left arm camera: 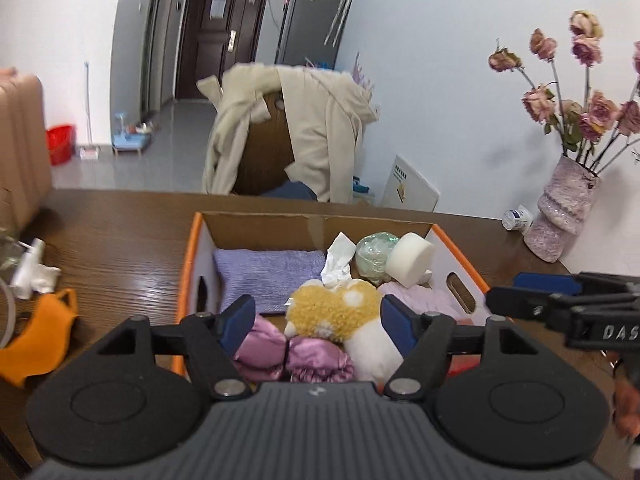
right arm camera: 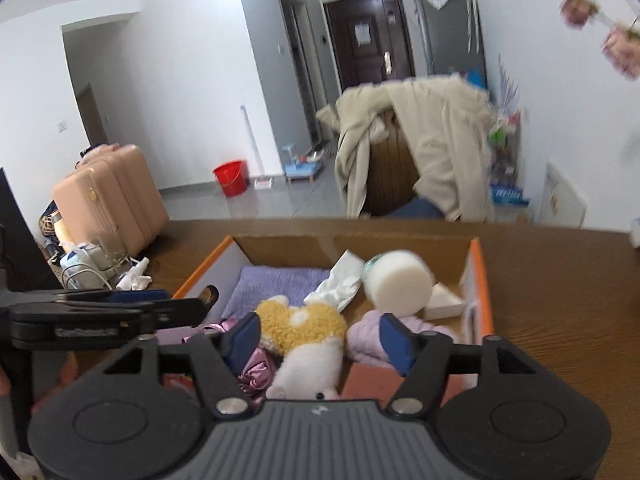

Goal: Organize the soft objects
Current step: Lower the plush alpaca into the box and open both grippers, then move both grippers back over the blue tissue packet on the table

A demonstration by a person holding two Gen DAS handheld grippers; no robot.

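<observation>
An orange-edged cardboard box (left arm camera: pixel 194 240) (right arm camera: pixel 480 280) on the brown table holds soft things: a purple towel (left arm camera: pixel 268 272) (right arm camera: pixel 280 284), a yellow and white plush toy (left arm camera: pixel 332 312) (right arm camera: pixel 304 324), pink satin cloth (left arm camera: pixel 296 352) (right arm camera: pixel 256 368), a white sponge cylinder (left arm camera: pixel 410 258) (right arm camera: pixel 400 280), a crumpled tissue (left arm camera: pixel 338 264) (right arm camera: pixel 336 284), a green plastic ball (left arm camera: pixel 374 254) and a pale pink cloth (left arm camera: pixel 420 294) (right arm camera: pixel 368 336). My left gripper (left arm camera: pixel 318 320) is open above the plush, empty. My right gripper (right arm camera: pixel 320 336) is open above the box, empty.
An orange cloth (left arm camera: pixel 40 336) and a white bottle (left arm camera: pixel 30 268) lie on the table left of the box. A vase of dried flowers (left arm camera: pixel 560 216) stands at the right. A chair with a beige coat (left arm camera: pixel 288 132) is behind the table. A pink suitcase (right arm camera: pixel 108 200) stands left.
</observation>
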